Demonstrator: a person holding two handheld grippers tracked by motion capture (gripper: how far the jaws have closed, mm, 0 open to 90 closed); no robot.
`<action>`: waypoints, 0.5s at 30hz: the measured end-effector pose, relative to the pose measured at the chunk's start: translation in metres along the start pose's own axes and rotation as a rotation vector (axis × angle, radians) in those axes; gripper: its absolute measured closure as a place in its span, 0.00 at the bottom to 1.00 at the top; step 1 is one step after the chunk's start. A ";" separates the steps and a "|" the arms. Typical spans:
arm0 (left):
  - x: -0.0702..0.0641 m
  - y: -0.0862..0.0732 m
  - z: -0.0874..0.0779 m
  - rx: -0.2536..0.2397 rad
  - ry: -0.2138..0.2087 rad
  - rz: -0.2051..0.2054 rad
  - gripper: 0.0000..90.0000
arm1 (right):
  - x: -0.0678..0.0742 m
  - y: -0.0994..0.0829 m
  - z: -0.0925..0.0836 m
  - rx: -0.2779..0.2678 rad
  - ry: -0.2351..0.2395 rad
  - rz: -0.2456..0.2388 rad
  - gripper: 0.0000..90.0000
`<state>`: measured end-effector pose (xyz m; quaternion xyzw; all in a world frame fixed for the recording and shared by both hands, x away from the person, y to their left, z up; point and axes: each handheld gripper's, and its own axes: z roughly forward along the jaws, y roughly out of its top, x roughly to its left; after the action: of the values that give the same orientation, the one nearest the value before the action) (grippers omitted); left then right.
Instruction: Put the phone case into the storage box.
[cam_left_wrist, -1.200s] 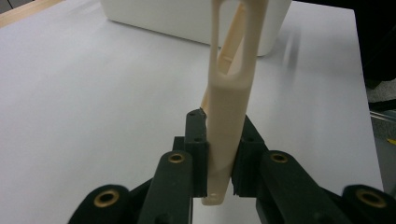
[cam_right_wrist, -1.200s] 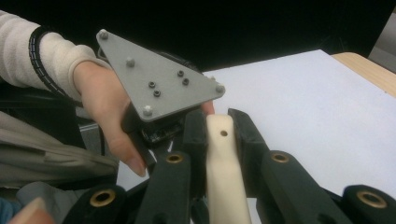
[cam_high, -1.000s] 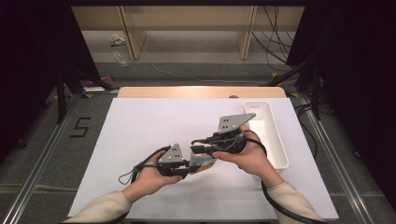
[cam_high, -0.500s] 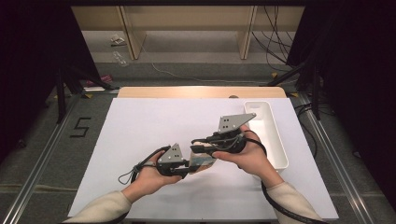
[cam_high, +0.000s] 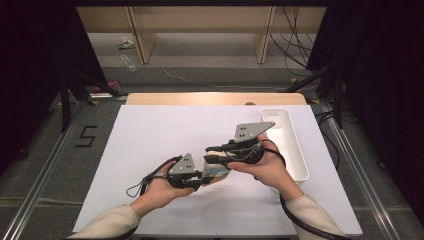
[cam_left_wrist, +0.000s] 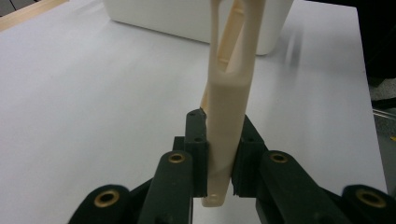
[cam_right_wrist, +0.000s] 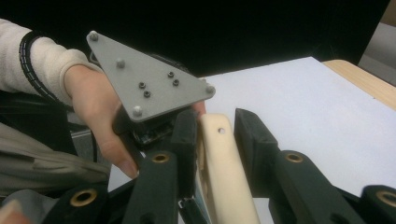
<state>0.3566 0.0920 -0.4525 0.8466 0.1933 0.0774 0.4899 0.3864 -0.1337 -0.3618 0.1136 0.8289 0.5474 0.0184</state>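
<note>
One cream tool (cam_left_wrist: 229, 112) is held above the mat (cam_high: 150, 140), long axis running between two grippers. It is pinched by the left gripper (cam_left_wrist: 219, 154); the right gripper (cam_right_wrist: 210, 140) jaws straddle it, apparently slightly spread.

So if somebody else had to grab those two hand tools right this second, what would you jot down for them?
Left gripper: shut on the cream plastic piece, jaws pressed to both its sides near one end.
Right gripper: jaws either side of the same piece's other end, a gap visible on one side; I cannot tell if it grips.
Place: the piece is held off the white table, between the two hands, left of the white bin.
Done: piece picked up.
Left: probably passing it to the right gripper, perhaps for the bin.
</note>
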 end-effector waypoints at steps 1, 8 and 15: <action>0.000 0.000 0.000 -0.001 0.000 0.000 0.88 | 0.000 0.000 0.000 -0.001 -0.001 0.000 0.76; 0.001 0.000 -0.001 -0.003 0.006 -0.003 0.88 | -0.002 -0.001 -0.001 -0.027 -0.013 0.018 0.65; 0.003 0.000 -0.002 -0.004 0.018 -0.017 0.88 | -0.006 -0.003 -0.002 -0.073 -0.055 0.041 0.44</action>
<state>0.3584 0.0946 -0.4514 0.8433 0.2047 0.0813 0.4902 0.3918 -0.1382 -0.3641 0.1449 0.8049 0.5744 0.0340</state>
